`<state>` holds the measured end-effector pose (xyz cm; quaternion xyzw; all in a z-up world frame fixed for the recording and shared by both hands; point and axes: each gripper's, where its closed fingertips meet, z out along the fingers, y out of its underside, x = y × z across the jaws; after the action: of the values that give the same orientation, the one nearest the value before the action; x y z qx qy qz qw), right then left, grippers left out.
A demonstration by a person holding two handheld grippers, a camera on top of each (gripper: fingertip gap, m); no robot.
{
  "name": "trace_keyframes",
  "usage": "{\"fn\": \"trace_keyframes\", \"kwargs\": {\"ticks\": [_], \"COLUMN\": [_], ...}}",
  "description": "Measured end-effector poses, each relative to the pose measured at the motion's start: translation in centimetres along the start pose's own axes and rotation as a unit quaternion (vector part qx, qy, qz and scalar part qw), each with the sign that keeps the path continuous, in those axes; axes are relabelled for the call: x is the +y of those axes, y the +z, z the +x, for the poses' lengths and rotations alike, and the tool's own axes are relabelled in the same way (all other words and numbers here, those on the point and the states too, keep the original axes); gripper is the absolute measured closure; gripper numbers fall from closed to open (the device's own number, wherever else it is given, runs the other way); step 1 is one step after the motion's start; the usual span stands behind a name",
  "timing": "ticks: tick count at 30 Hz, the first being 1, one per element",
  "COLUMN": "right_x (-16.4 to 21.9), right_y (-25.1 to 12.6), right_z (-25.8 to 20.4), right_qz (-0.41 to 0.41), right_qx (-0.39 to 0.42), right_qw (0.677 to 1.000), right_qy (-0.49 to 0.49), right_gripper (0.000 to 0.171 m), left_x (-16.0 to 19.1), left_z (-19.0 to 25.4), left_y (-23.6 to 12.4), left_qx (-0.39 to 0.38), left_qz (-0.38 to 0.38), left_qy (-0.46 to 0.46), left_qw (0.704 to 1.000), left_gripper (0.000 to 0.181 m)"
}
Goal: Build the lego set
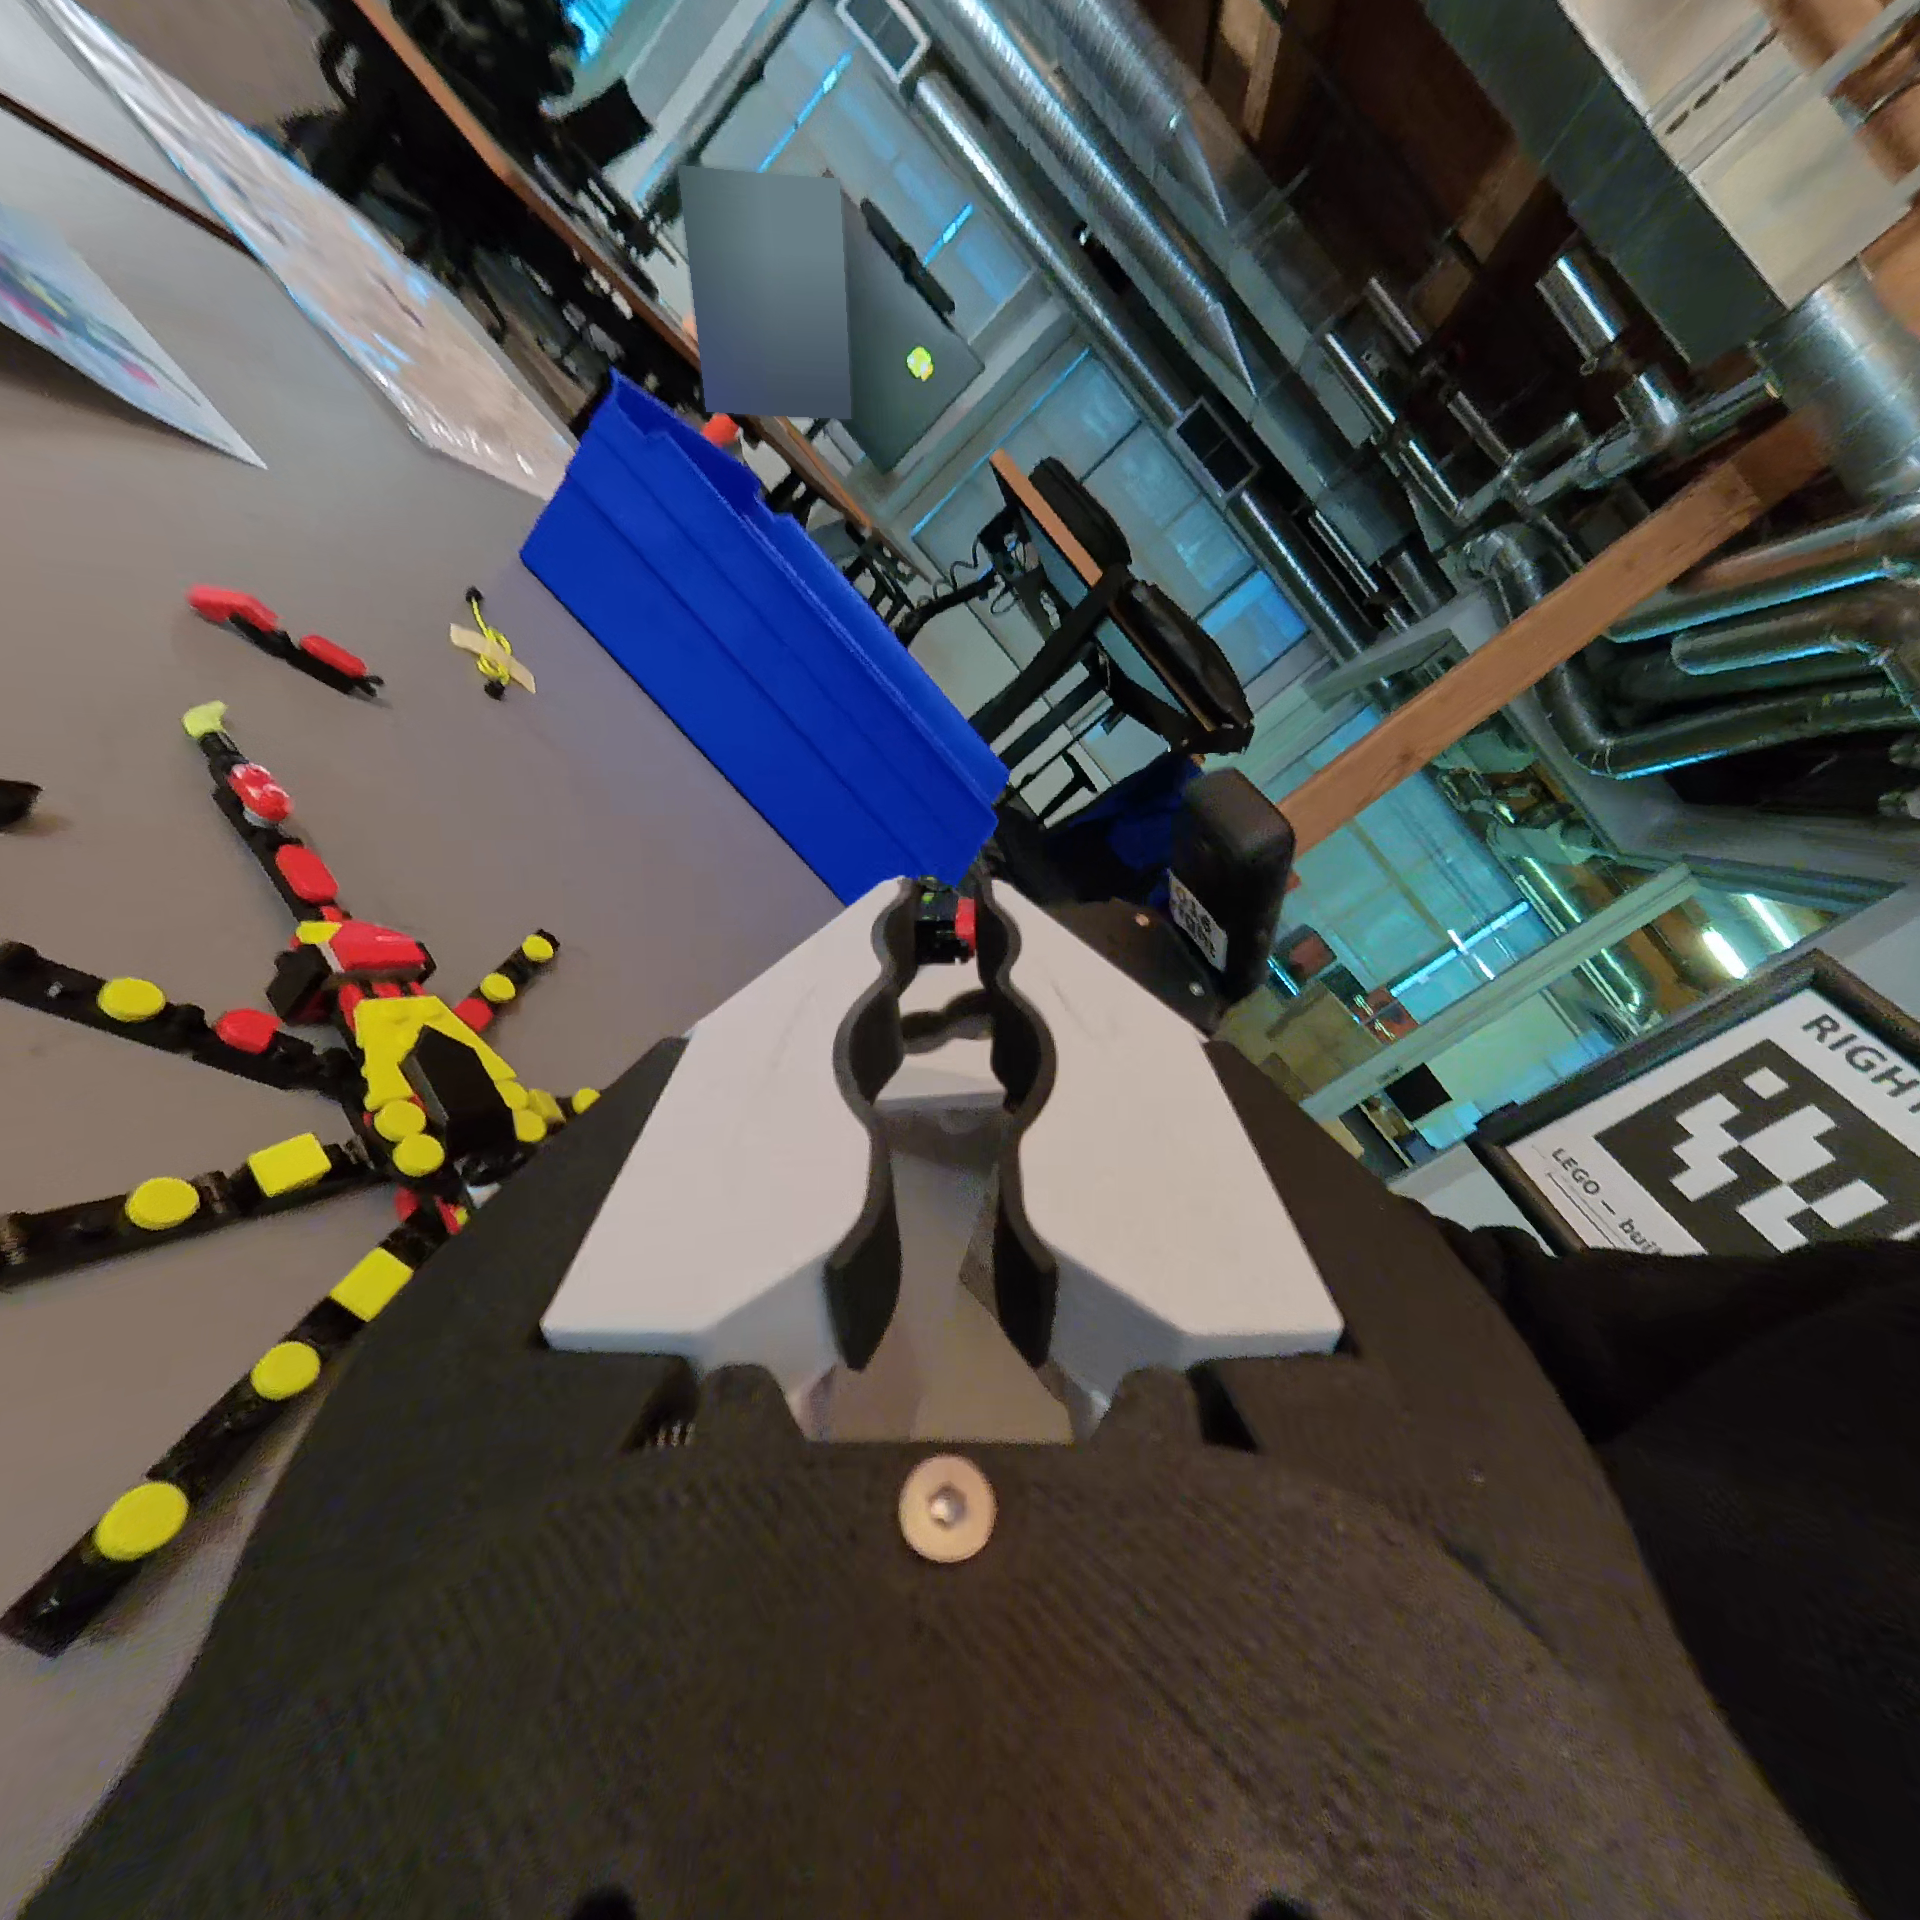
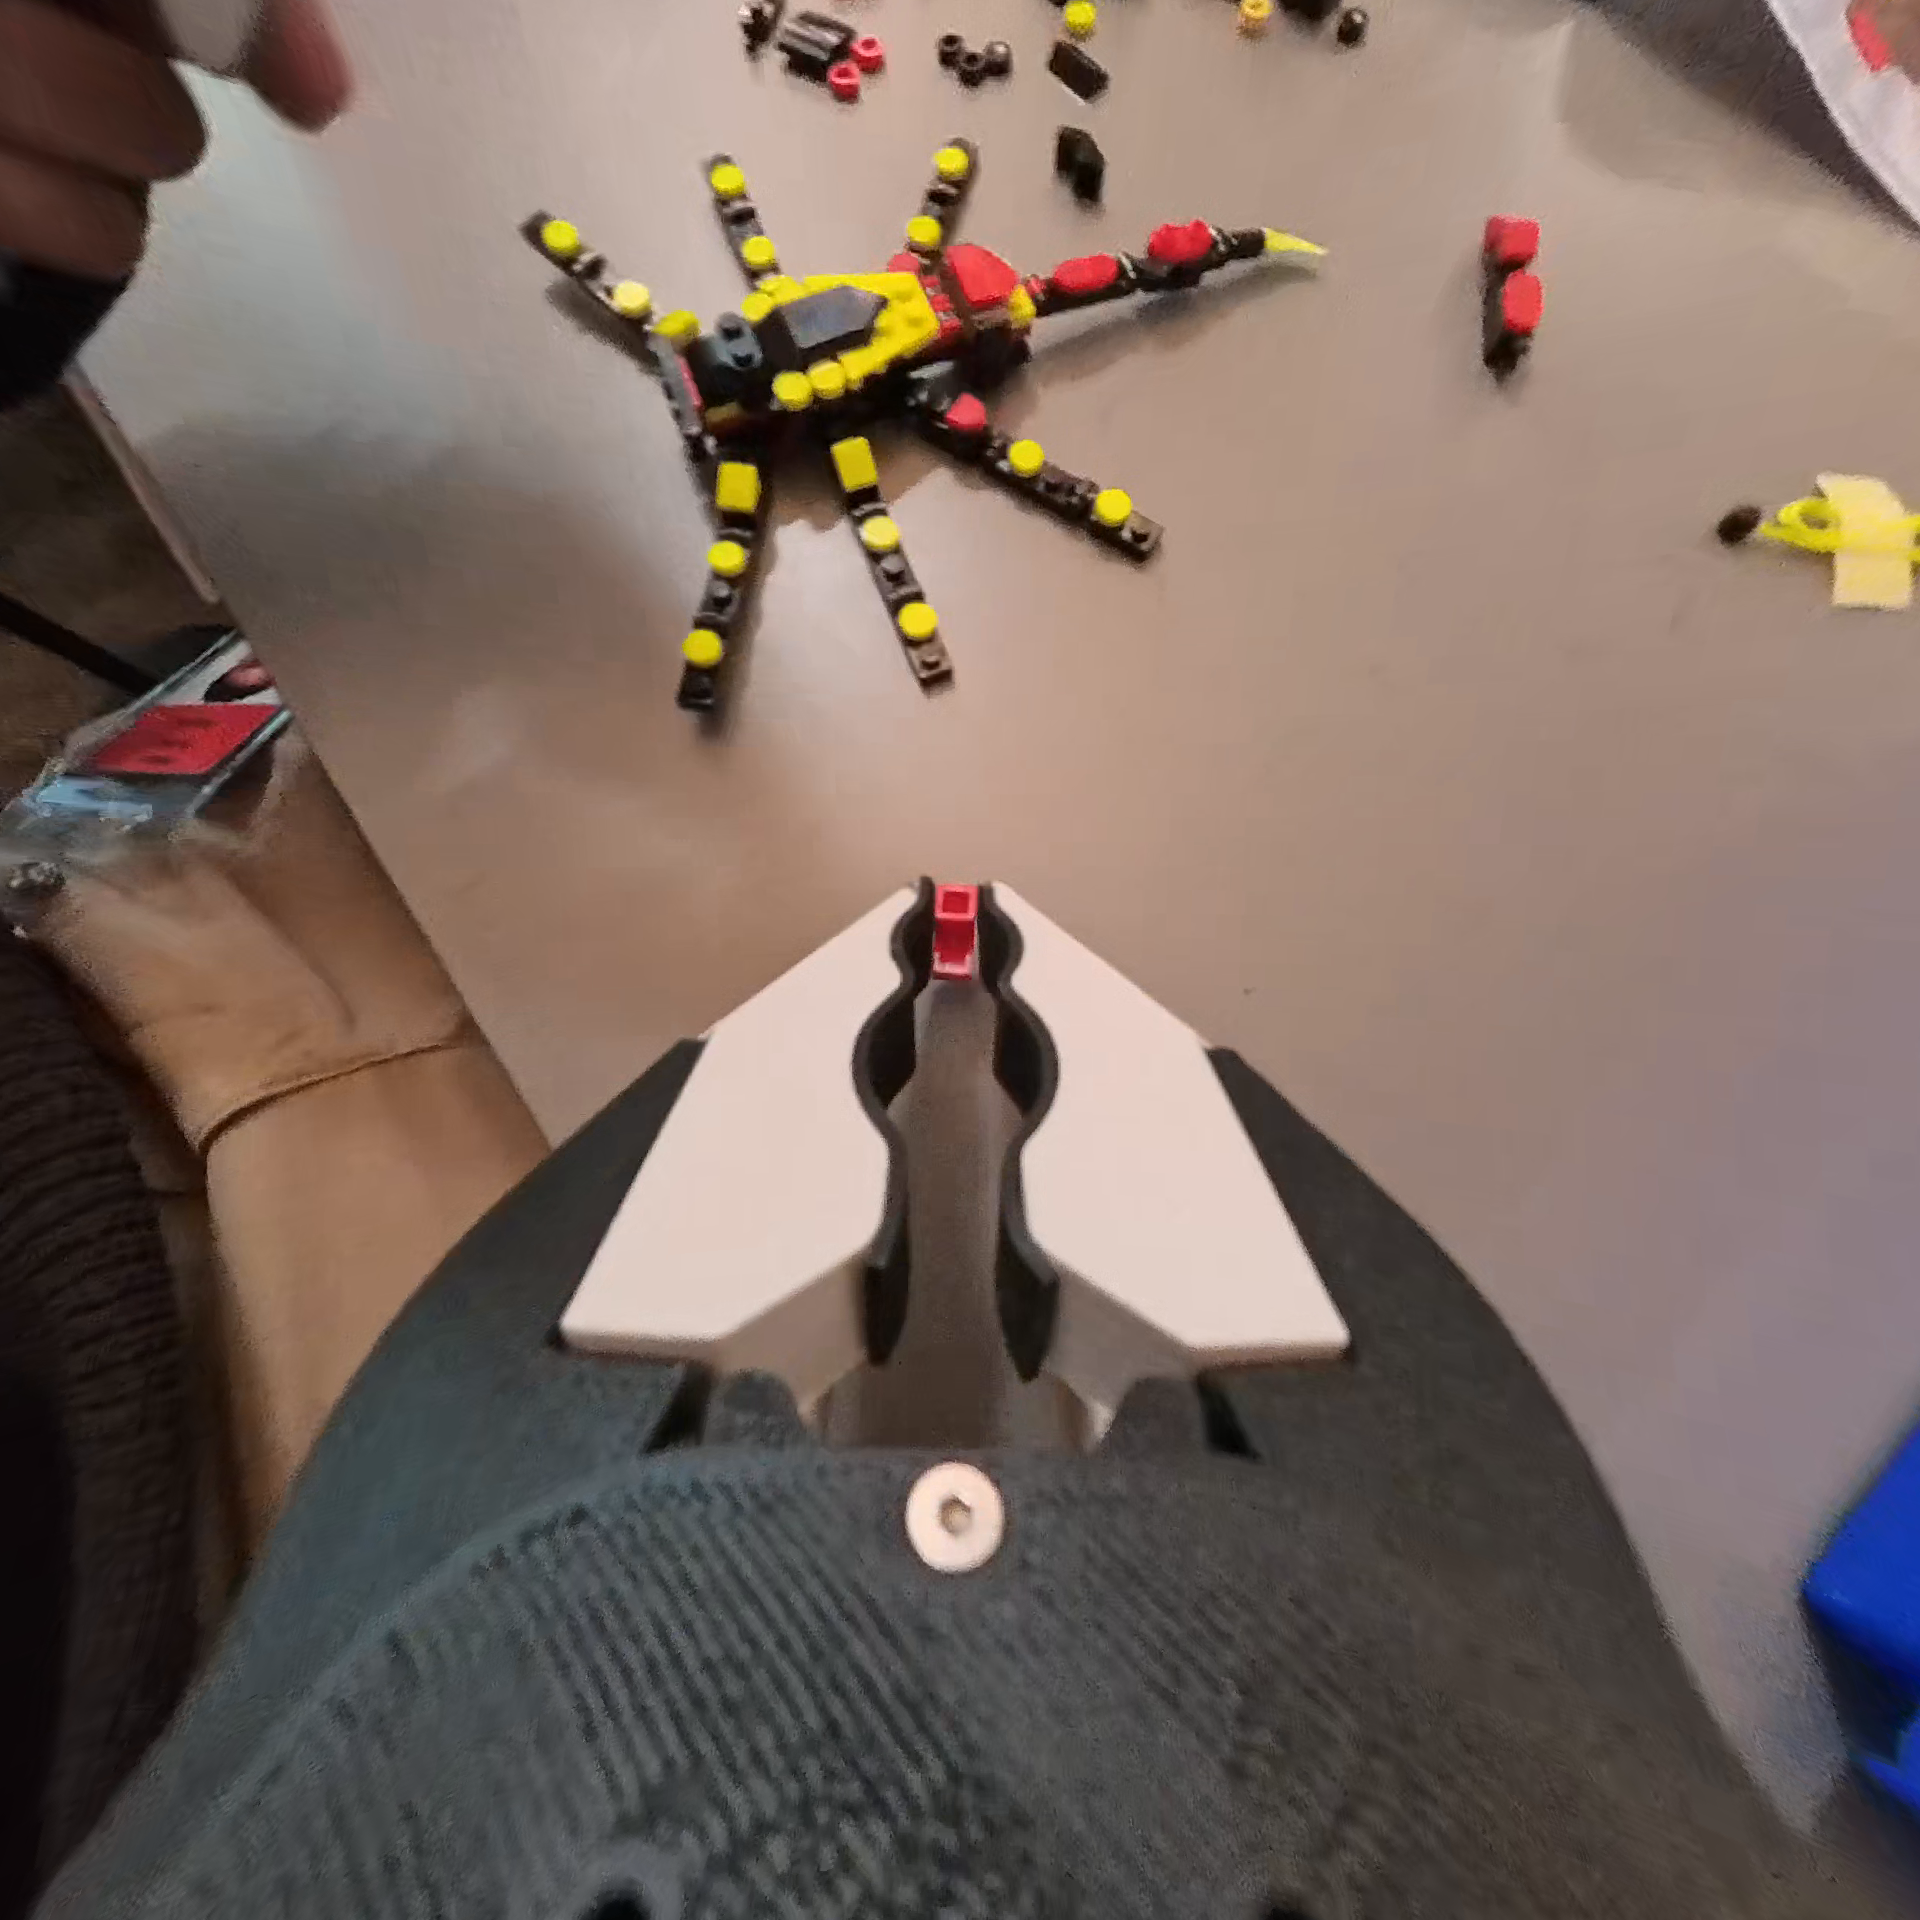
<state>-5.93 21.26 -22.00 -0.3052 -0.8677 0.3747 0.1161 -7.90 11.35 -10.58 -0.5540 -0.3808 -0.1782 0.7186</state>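
Grey matte worktop (image 2: 1351, 831) under both cameras, open workshop with ducting behind. Largest on it: blue plastic bin (image 1: 748, 644), at about twelve o'clock in the left wrist view. Next down: black, yellow and red lego spider-like model (image 2: 831, 343), legs splayed flat, tail out toward three o'clock; at twelve o'clock from the right gripper (image 2: 954, 899), well apart. Judged light and stiff, but fragile at the thin leg and tail joints; best gripped across the thick central body, never by a leg. Then a short black strip with two red tiles (image 2: 1512, 286) at two o'clock, a yellow ring piece on pale tape (image 2: 1860, 540) at three, loose small bricks (image 2: 966, 57) at the far edge.

Smallest: tiny red lego piece (image 2: 954, 928), pinched at the very tips of the right fingers, nearly closed. Hard, slick, weightless; likely to twist or pop out if squeezed off-centre. Left gripper (image 1: 940, 899) likewise nearly closed on a small black and red lego piece (image 1: 943, 925), partly hidden between the tips.
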Motion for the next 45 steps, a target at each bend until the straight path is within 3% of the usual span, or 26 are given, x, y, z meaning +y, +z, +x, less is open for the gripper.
{"fn": "trace_keyframes", "kwargs": {"ticks": [8, 12, 20, 24, 30, 34, 41, 45], "right_x": [-1.1, 0.4, 1.1, 1.0, 0.9, 0.9, -0.8, -2.6], "right_y": [-1.9, -1.7, 0.3, 0.5, 0.7, 0.8, -0.8, -2.7], "right_z": [1.7, 0.7, -1.0, -0.7, -0.6, -0.4, -0.9, -1.7], "right_qz": [0.048, 0.022, -0.018, -0.019, -0.024, -0.034, 0.024, 0.088], "right_qx": [0.013, -0.014, -0.025, -0.004, 0.027, 0.046, -0.006, -0.062], "right_qw": [0.998, 0.999, 0.996, 0.993, 0.98, 0.975, 0.993, 0.993], "right_qy": [0.033, 0.041, -0.081, -0.121, -0.196, -0.215, -0.12, -0.054], "right_gripper": [0.151, 0.148, 0.138, 0.147, 0.169, 0.169, 0.17, 0.17], "left_x": [2.4, 3.5, 10.7, 13.2, 14.5, 14.4, 13.6, 10.4], "left_z": [0.3, 0.1, -0.6, -0.6, -1.3, -1.8, -1.9, -1.4], "left_y": [1.0, 1.3, 2.2, 2.4, 2.9, 3.0, 2.7, 2.6], "left_qx": [0.028, 0.023, -0.022, -0.024, -0.048, -0.064, -0.066, -0.052], "left_qz": [-0.062, -0.094, -0.282, -0.334, -0.357, -0.356, -0.343, -0.281], "left_qy": [-0.044, -0.051, 0.001, -0.011, 0.016, 0.019, 0.01, 0.042], "left_qw": [0.997, 0.994, 0.959, 0.942, 0.933, 0.932, 0.937, 0.957], "left_gripper": [0.175, 0.175, 0.175, 0.175, 0.175, 0.172, 0.16, 0.156]}}
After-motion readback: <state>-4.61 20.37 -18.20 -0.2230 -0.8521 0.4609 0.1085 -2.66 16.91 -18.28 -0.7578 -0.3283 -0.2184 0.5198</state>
